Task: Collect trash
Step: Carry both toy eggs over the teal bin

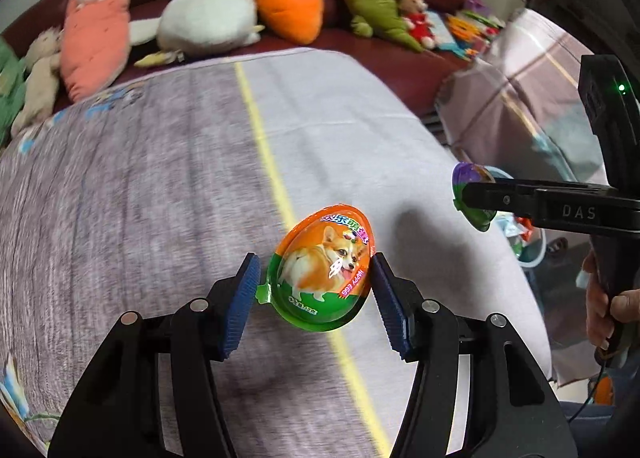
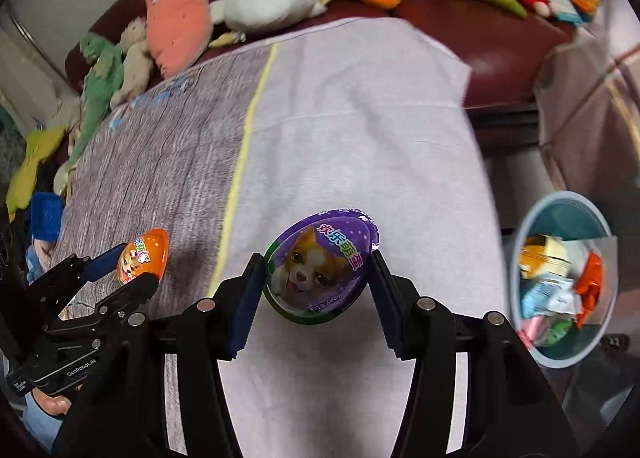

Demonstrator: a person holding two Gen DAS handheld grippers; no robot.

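1. My left tongs (image 1: 316, 290) grip the orange egg (image 1: 324, 270) across its middle, pads pressing on both sides, so it hangs clear above the desk (image 1: 160, 198) and cannot roll off.
2. My right tongs (image 2: 316, 290) clamp the purple egg (image 2: 322, 268) the same way, lifted over the white half of the desk cloth, near its right edge.
3. I judge both eggs to be the trash, one taken in each hand to save a trip.
4. The bin (image 2: 560, 202) stands off the desk's right edge, lower down, already holding wrappers; it sits there so I can drop things straight in.
5. The plush toys (image 1: 216, 14) along the sofa beyond the desk's far edge are not mine to collect.
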